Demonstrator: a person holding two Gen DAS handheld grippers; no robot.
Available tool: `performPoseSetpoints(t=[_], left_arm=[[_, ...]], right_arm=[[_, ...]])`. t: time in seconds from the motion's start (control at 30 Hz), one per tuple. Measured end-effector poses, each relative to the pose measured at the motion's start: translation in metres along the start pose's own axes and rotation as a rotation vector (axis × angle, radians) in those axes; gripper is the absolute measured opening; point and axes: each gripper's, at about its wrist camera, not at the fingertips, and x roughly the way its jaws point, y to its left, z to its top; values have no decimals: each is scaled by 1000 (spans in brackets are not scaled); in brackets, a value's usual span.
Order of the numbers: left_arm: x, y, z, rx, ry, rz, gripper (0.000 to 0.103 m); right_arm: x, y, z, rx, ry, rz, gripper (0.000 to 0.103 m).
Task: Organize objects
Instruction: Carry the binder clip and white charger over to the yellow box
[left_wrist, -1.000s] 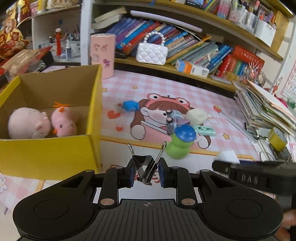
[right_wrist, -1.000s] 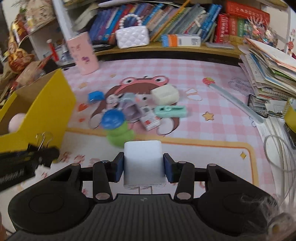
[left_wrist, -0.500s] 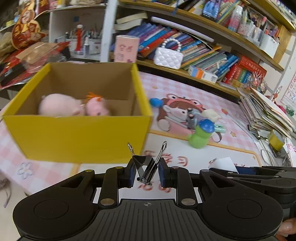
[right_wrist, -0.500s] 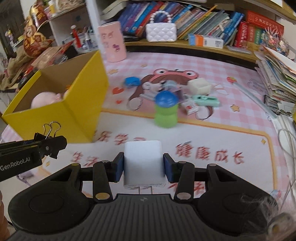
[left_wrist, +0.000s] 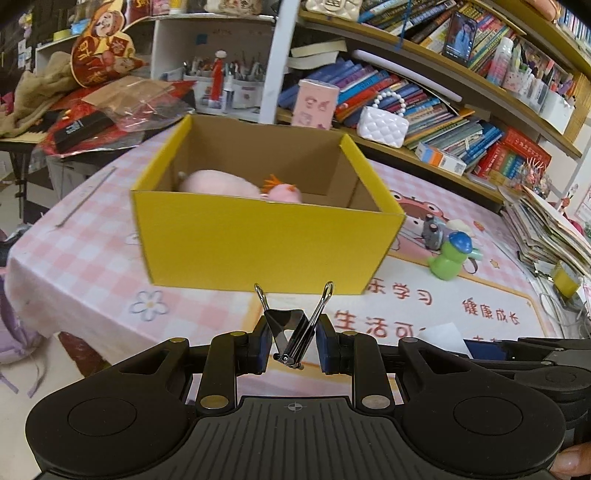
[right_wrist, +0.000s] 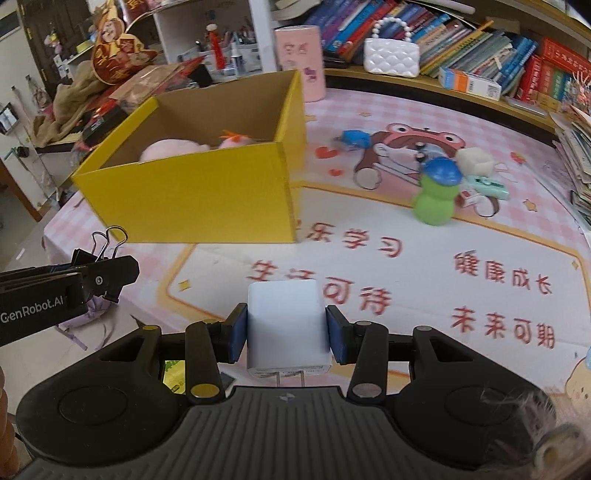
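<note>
My left gripper (left_wrist: 293, 343) is shut on a black binder clip (left_wrist: 291, 332) whose wire handles point up. It hovers in front of the yellow cardboard box (left_wrist: 258, 247), which holds two pink plush toys (left_wrist: 221, 184). My right gripper (right_wrist: 286, 328) is shut on a white plug charger (right_wrist: 286, 325), prongs toward the camera. In the right wrist view the box (right_wrist: 192, 192) lies ahead to the left, and the left gripper with the clip (right_wrist: 101, 254) shows at the left edge. A green bottle with a blue cap (right_wrist: 436, 195) stands on the pink mat.
Small items lie on the mat beyond the green bottle: a mint case (right_wrist: 487, 184), a white block (right_wrist: 474, 162), a blue piece (right_wrist: 354, 138). A pink cylinder (right_wrist: 301, 62) and a white purse (right_wrist: 391, 55) stand at the back. Stacked papers (left_wrist: 546, 225) fill the right side. The table edge (left_wrist: 55, 302) drops off on the left.
Both grippers have moved left with their loads. The yellow box has come from the left side toward the middle of both views, and the green bottle has slid right.
</note>
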Motion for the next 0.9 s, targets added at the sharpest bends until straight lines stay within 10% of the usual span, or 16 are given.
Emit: performPoseSetpoints(t=[0.9], left_arm=[[-53, 69, -15, 24, -73, 31, 23]], right_arm=[[-10, 91, -22, -36, -46, 35, 42]])
